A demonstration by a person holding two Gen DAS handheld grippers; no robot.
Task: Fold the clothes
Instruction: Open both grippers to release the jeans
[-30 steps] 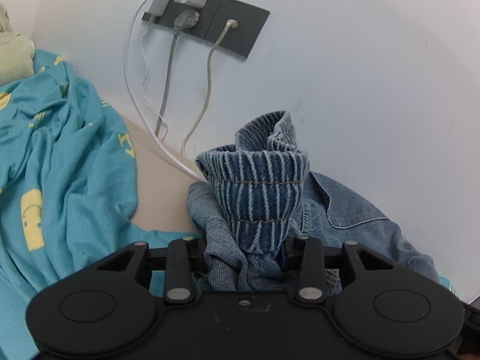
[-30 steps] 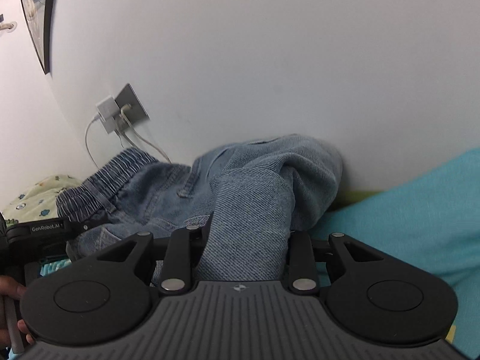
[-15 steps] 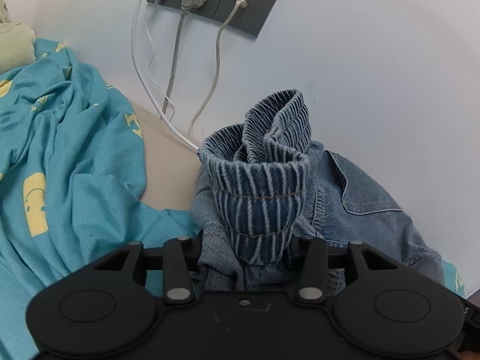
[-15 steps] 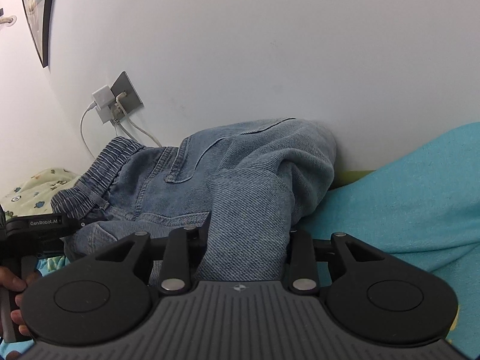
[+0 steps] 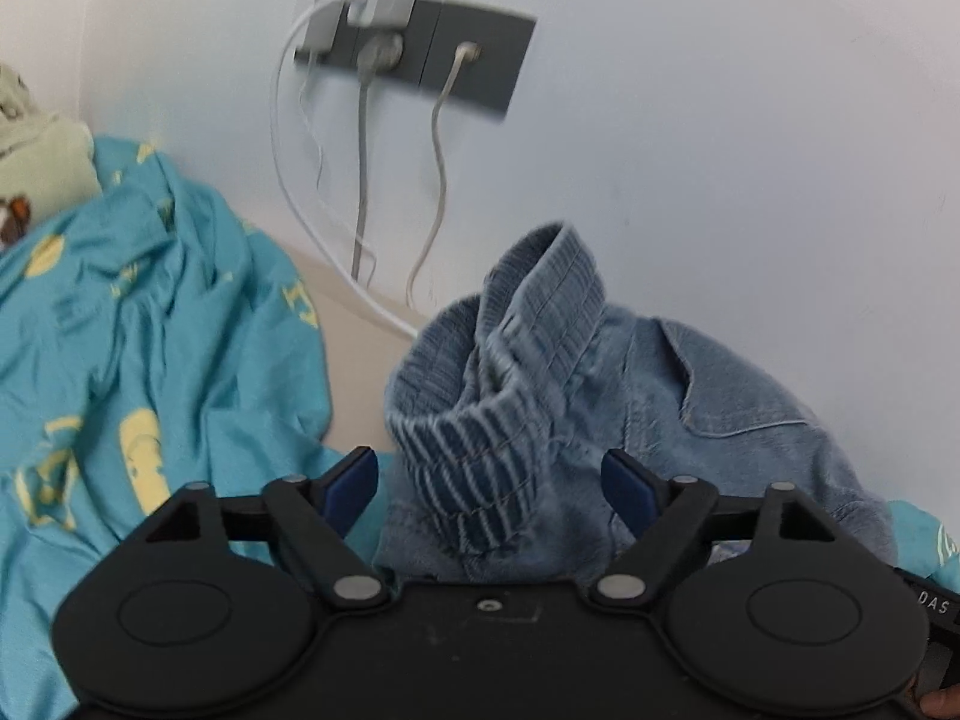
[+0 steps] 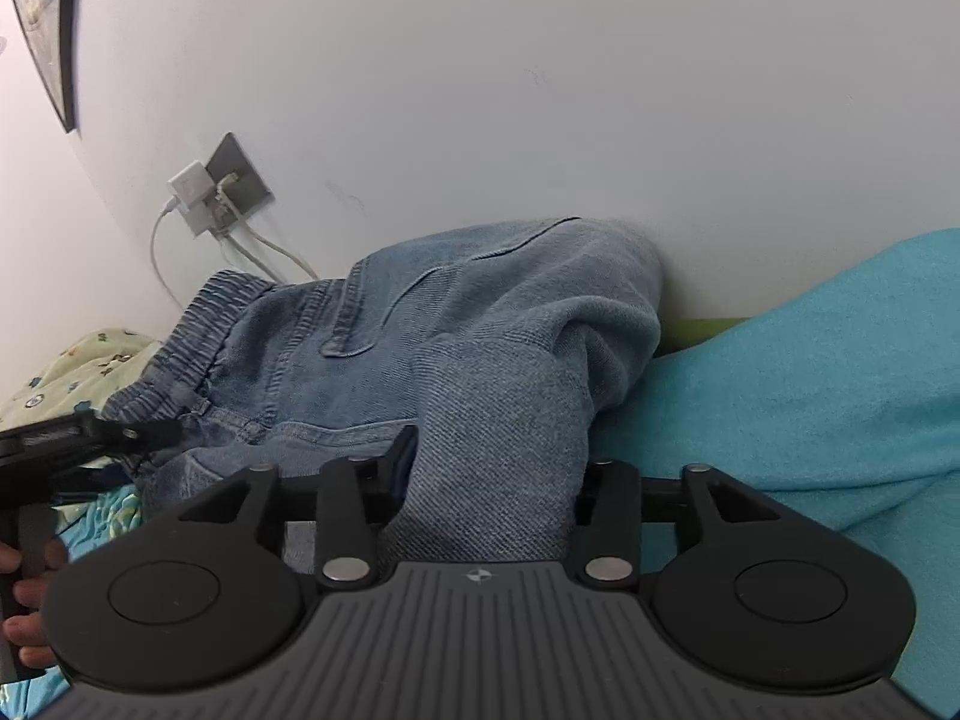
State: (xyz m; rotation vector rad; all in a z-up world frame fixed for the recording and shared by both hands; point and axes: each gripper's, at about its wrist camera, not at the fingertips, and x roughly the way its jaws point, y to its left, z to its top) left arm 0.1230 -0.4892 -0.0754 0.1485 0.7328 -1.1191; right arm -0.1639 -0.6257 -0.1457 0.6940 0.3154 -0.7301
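The jeans (image 6: pixel 480 348) lay bunched against the wall at frame centre, on the blue sheet (image 6: pixel 810 396), only roughly doubled, so the fold looked far from finished. The left gripper (image 5: pixel 489 474) was spread, waistband loose between its fingers. The right gripper (image 6: pixel 495 468) clamped denim.

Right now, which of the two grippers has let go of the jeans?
The left gripper: its fingers stand apart from the jeans. The right gripper pinches them.
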